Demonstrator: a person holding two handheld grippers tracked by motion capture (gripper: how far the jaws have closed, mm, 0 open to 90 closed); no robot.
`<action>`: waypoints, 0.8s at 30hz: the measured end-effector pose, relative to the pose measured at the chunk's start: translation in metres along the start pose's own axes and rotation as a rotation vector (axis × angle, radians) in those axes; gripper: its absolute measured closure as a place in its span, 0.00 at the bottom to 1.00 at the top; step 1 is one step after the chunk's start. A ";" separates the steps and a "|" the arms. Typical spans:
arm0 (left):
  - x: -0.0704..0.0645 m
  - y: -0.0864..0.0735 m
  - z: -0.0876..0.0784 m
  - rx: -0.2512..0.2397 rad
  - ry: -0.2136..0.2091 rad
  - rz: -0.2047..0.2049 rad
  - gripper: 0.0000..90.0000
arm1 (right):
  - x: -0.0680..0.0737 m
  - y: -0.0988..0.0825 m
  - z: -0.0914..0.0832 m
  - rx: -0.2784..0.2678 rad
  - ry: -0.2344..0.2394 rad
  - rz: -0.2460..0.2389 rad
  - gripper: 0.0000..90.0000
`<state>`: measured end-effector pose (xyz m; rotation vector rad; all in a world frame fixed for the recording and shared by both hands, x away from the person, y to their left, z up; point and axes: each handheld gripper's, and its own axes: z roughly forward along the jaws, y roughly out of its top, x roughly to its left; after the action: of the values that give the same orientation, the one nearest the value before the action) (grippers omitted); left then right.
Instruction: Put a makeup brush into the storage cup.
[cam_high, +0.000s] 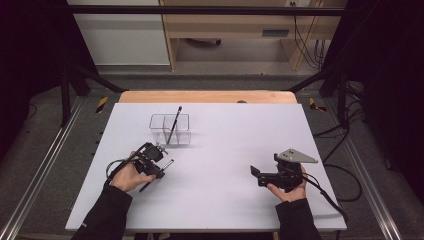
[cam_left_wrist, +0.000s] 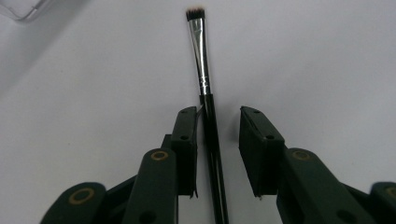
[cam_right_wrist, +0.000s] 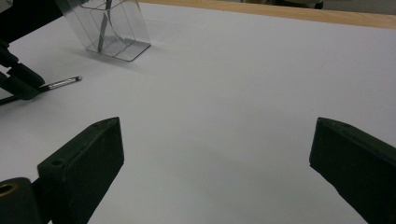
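Lying flat, slim glossy brush (cam_left_wrist: 205, 93)

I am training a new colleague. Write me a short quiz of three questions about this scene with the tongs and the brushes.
1. True or false: the left tongs are clamped tight on the makeup brush.
2. Where is the second brush? A: standing in the clear holder. B: lying flat. C: in a hand.
3. Fill in: the right tongs stand ___, with nothing between them.

Key:
1. False. The brush lies between the jaws, but a gap shows beside one pad.
2. A.
3. Open.
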<state>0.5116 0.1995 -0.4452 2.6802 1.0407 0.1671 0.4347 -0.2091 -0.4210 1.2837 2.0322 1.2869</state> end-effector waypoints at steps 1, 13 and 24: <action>0.000 0.000 0.000 0.000 -0.002 -0.001 0.75 | 0.000 0.000 0.000 0.000 0.001 0.000 0.04; -0.003 0.001 0.000 0.021 0.008 -0.054 0.84 | 0.000 0.000 -0.001 0.004 0.002 0.000 0.04; -0.006 0.001 0.000 0.026 0.012 -0.027 0.92 | 0.000 0.000 -0.001 0.005 0.000 -0.001 0.04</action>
<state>0.5078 0.1942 -0.4453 2.6900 1.0900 0.1655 0.4345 -0.2093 -0.4203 1.2845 2.0376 1.2825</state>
